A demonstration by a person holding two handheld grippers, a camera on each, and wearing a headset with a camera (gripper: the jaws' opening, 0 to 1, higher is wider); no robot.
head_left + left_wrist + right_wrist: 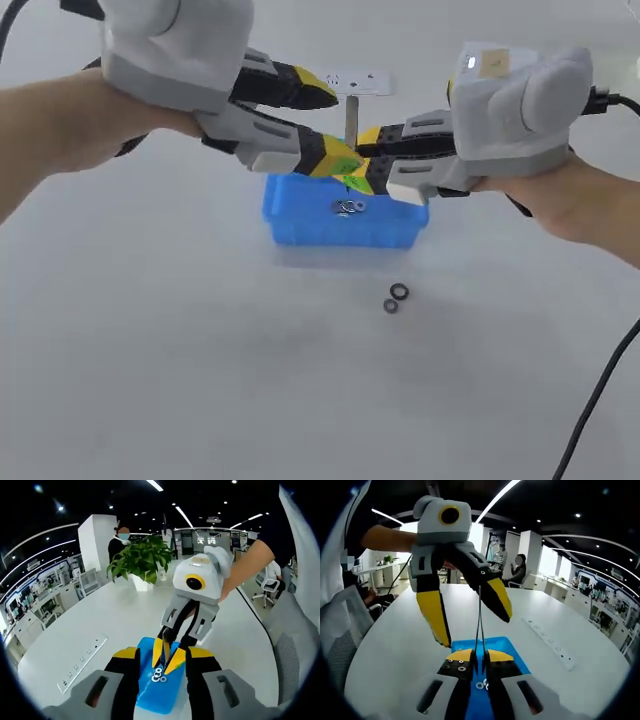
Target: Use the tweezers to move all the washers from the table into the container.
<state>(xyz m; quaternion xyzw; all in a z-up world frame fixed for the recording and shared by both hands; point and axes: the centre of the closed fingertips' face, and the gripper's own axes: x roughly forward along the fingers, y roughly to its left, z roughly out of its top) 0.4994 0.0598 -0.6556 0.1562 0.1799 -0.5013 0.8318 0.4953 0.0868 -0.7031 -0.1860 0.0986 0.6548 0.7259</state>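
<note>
right gripper [481,656] clamped on thin metal tweezers [480,620], tips over blue plastic container [340,232] holding small metal ring washers [347,207]. left gripper [340,128] jaws apart, nothing held. two more washers [399,291] on white table [200,350], near container.

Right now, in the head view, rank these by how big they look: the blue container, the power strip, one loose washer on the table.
1. blue container
2. power strip, unsure: farther away and partly hidden by a gripper
3. washer
</note>
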